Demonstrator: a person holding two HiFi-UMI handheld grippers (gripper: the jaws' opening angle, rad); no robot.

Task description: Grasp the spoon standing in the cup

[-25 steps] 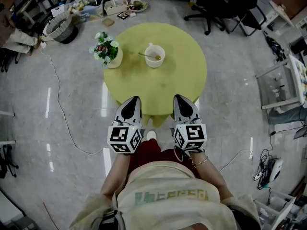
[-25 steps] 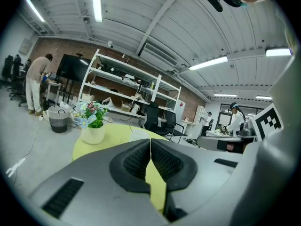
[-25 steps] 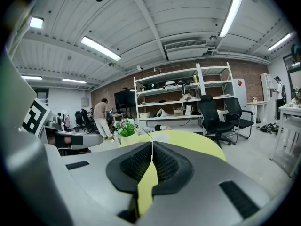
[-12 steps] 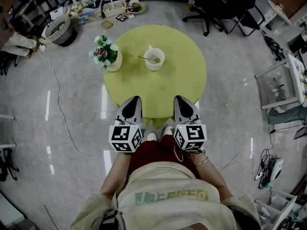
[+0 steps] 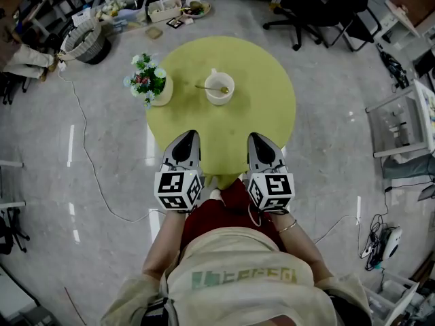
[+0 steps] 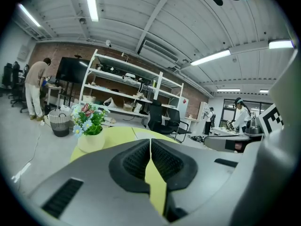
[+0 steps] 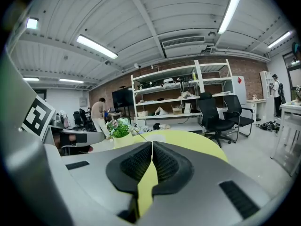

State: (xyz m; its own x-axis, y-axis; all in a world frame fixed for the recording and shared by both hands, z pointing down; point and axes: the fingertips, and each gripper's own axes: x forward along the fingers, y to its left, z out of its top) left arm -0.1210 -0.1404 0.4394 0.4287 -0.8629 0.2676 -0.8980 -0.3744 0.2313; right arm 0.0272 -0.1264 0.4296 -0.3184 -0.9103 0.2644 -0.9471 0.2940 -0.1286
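The spoon (image 5: 212,87) sat in the white cup (image 5: 219,94) on the far half of the round table (image 5: 265,114). Its bowl was inside the rim and its thin handle leaned out toward 9 o'clock, so its long axis ran crosswise to the person, more slanted than upright. Both grippers hung at the table's near edge, well short of the cup. From the left gripper (image 5: 186,136) the cup lay at about 1 o'clock, and from the right gripper (image 5: 257,138) at about 11. The two looked nearly equally far, though the handle pointed to the left gripper's side, which likely favoured that one. Each gripper's own view showed its ribbed pads pressed together at the tips with nothing between them.

The tabletop was a plain yellow-green, bare but for the cup and a flowerpot (image 5: 154,85) at the cup's 9 o'clock. Round it lay a glossy grey floor (image 5: 326,155) with a loose cable (image 5: 88,161). Office chairs (image 5: 299,12) stood at 1 o'clock, shelving (image 6: 127,88) stood against a brick wall, and a person (image 6: 35,91) was far off.
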